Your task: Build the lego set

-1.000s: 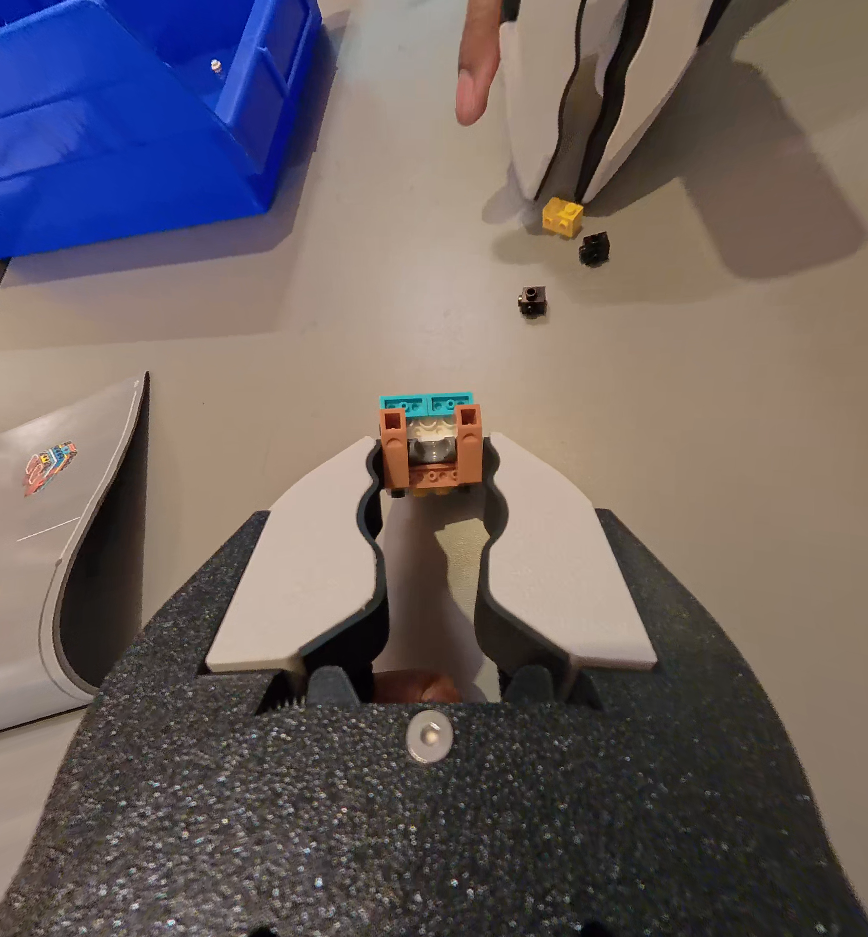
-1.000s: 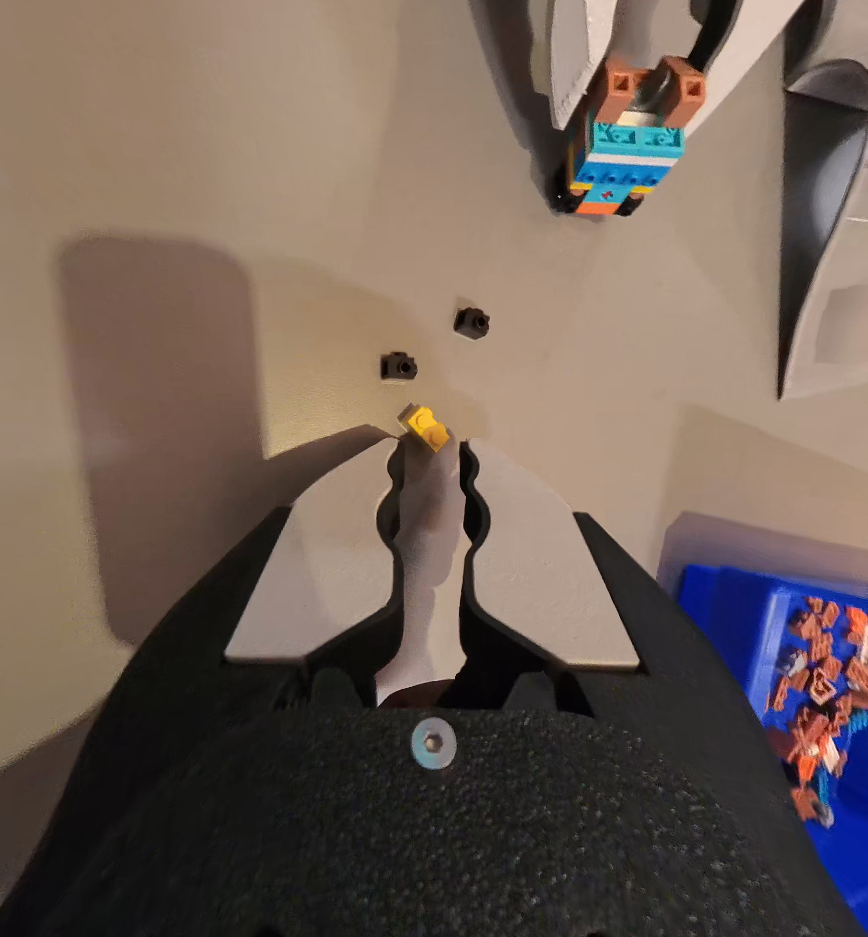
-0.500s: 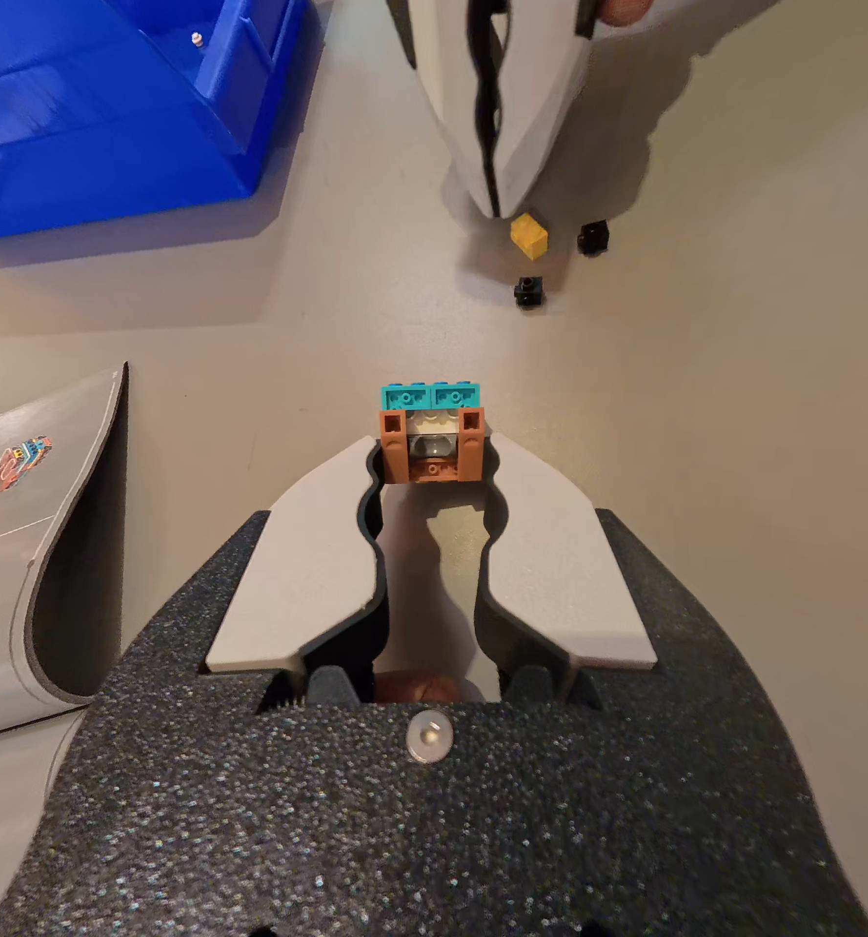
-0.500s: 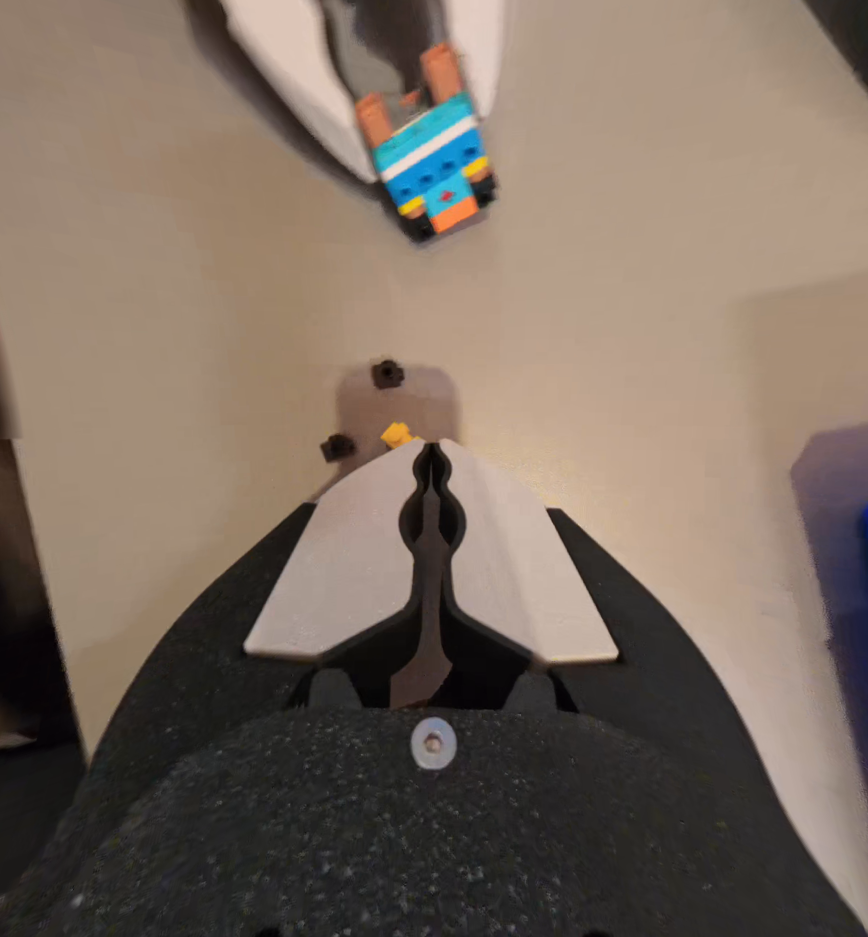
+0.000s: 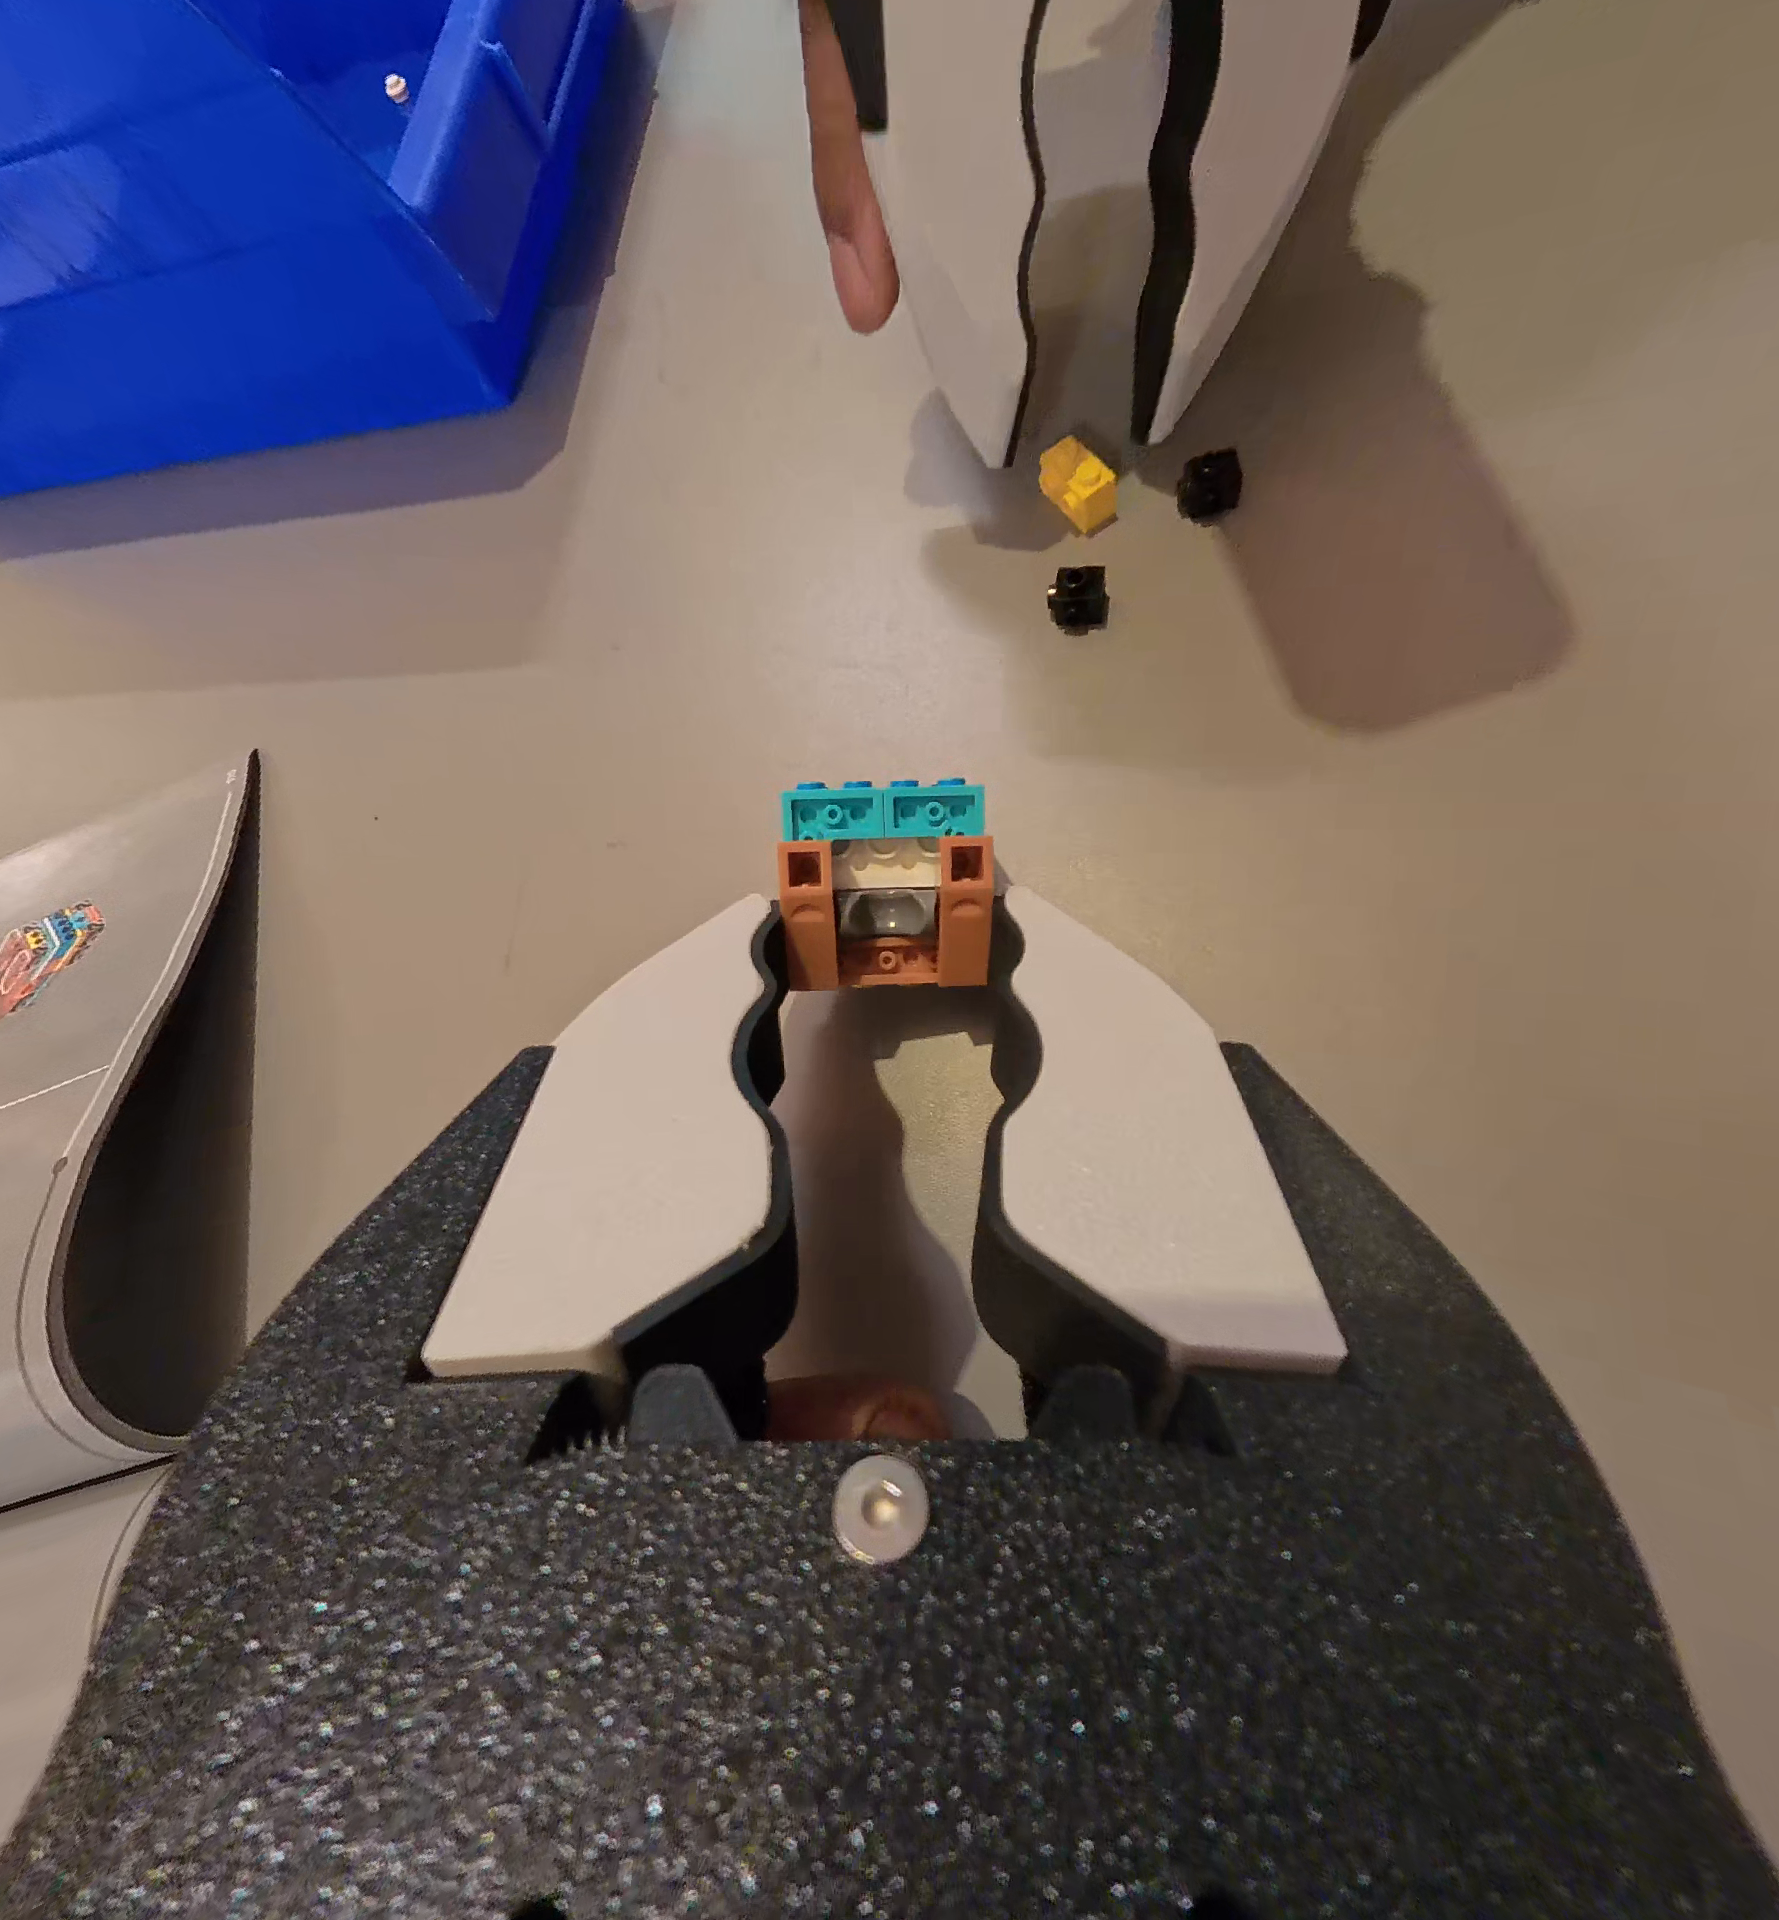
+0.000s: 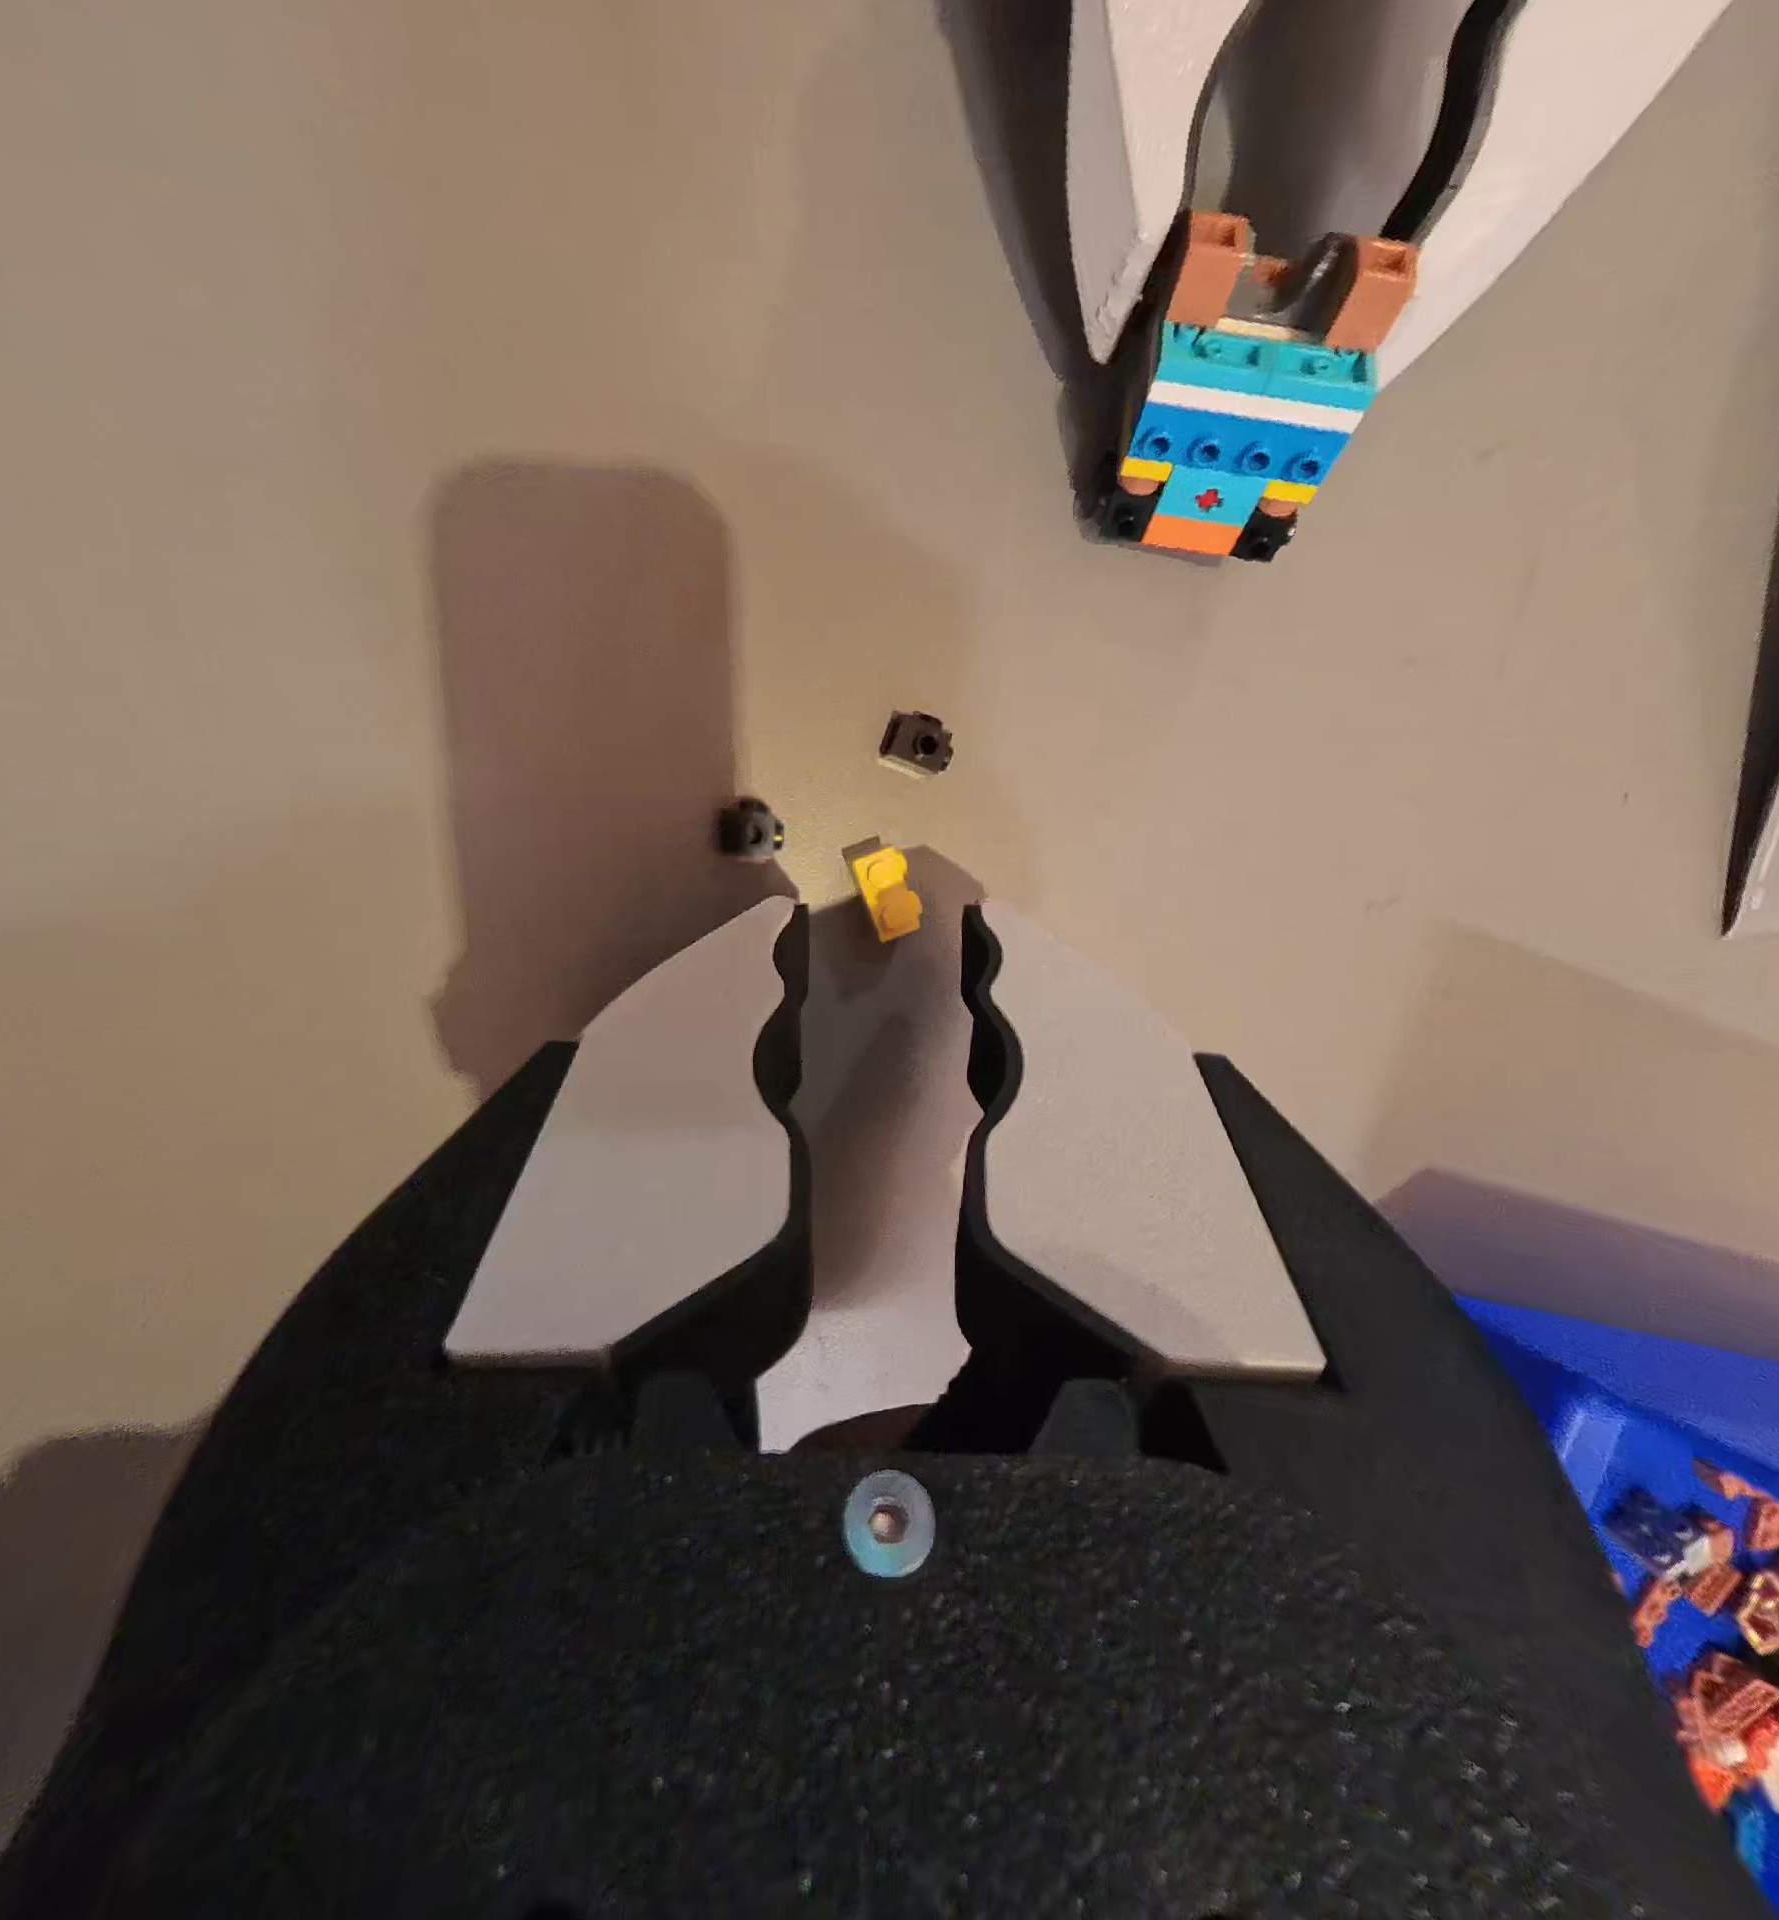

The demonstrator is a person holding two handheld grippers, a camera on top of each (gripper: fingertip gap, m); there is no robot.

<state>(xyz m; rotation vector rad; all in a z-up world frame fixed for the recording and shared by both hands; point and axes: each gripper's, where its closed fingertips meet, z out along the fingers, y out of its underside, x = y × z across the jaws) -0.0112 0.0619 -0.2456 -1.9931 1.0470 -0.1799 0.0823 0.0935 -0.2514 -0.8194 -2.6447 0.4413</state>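
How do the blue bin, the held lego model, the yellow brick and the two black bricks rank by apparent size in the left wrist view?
1. blue bin
2. lego model, nearer the camera
3. yellow brick
4. black bricks: alike, and close to the yellow one

Counter (image 5: 1487, 1039): smooth, matte beige surface filling both views. Lighting: overhead, casting soft-edged grey shadows across the surface. No counter edge, wall, floor or window falls within view
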